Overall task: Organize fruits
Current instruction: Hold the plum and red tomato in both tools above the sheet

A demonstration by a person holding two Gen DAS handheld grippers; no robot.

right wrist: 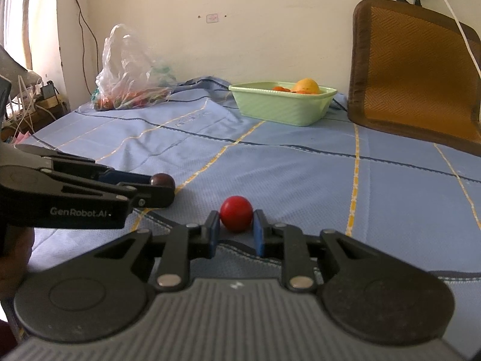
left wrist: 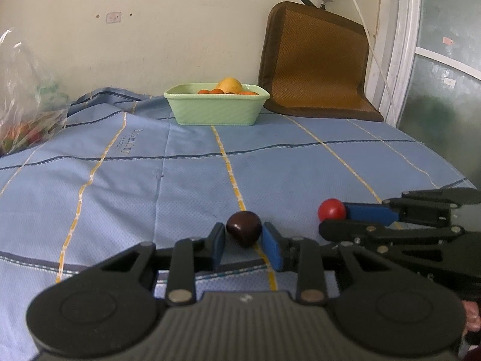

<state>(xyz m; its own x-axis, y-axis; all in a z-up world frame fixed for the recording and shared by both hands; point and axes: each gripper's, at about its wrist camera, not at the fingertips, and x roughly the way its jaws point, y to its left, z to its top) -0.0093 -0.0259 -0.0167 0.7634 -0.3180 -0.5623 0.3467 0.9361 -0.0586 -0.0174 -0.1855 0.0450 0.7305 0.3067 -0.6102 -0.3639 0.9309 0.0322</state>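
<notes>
My left claw point(left wrist: 244, 234) pinches a dark fruit point(left wrist: 243, 228) at lower centre; my right claw point(right wrist: 236, 225) pinches a red fruit point(right wrist: 236, 217).

We see a dark brown round fruit point(left wrist: 243, 228) lying on the blue checked cloth point(left wrist: 150, 180), and a smooth red round fruit point(right wrist: 236, 217) just beside it to the right. Far behind, by the wall, stands a pale green basket point(left wrist: 216, 106) with one big yellow fruit point(left wrist: 230, 85) and some small orange ones point(left wrist: 210, 91), maybe tangerines.
</notes>
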